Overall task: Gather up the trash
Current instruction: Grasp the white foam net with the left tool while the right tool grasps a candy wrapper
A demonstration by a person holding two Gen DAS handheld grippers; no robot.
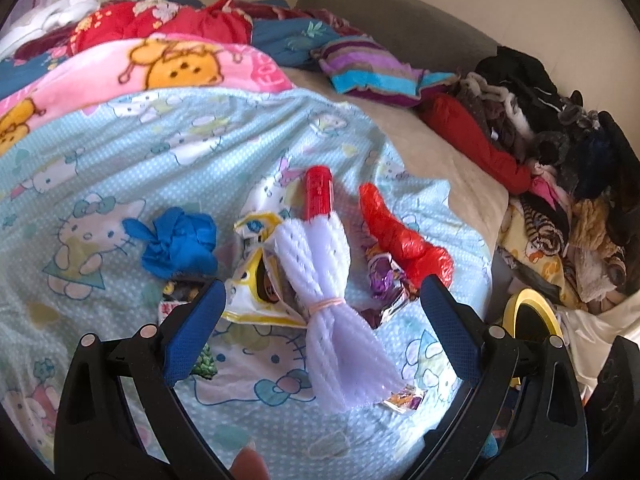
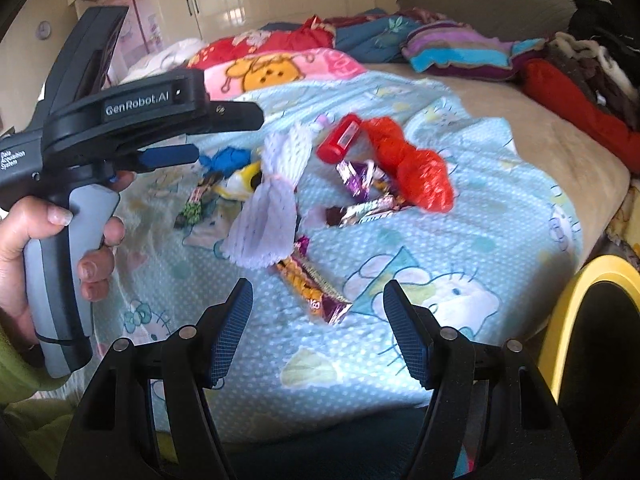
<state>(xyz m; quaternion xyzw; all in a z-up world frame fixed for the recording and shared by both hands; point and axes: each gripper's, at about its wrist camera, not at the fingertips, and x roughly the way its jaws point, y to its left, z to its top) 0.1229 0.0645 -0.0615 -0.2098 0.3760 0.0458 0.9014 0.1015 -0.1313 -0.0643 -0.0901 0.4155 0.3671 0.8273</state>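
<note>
Left wrist view: my left gripper (image 1: 322, 302) stood with its jaws spread wide, grasping nothing, angled down over the pale blue cartoon-print bed sheet (image 1: 120, 152). The litter lay directly ahead of and between its fingers. A white foam-mesh sleeve bound with a pink rubber band (image 1: 320, 280) lay along the centre line, its frayed end nearest the tool. A red cylindrical plastic tube (image 1: 317, 192) lay beyond it. A crumpled blue plastic bag (image 1: 178, 242) sat ahead of the left finger, a crumpled red plastic bag (image 1: 400, 236) ahead of the right finger. A yellow-and-white torn foil wrapper (image 1: 256, 280) lay just beside the sleeve. The rim of a yellow round bin (image 1: 520, 304) showed beyond the right finger.

Right wrist view: my right gripper (image 2: 318, 330) was likewise released and empty. A brown-and-orange snack bar wrapper (image 2: 314, 286) lay just ahead between its fingers. The left tool and the hand (image 2: 60, 256) holding it stood to the left.

Assessment: I judged the step in hand to be the approach to a first pick; nothing was yet gripped. The next move would call for lowering one tool until its pads straddle a single item, then closing without pinching the sheet.
</note>
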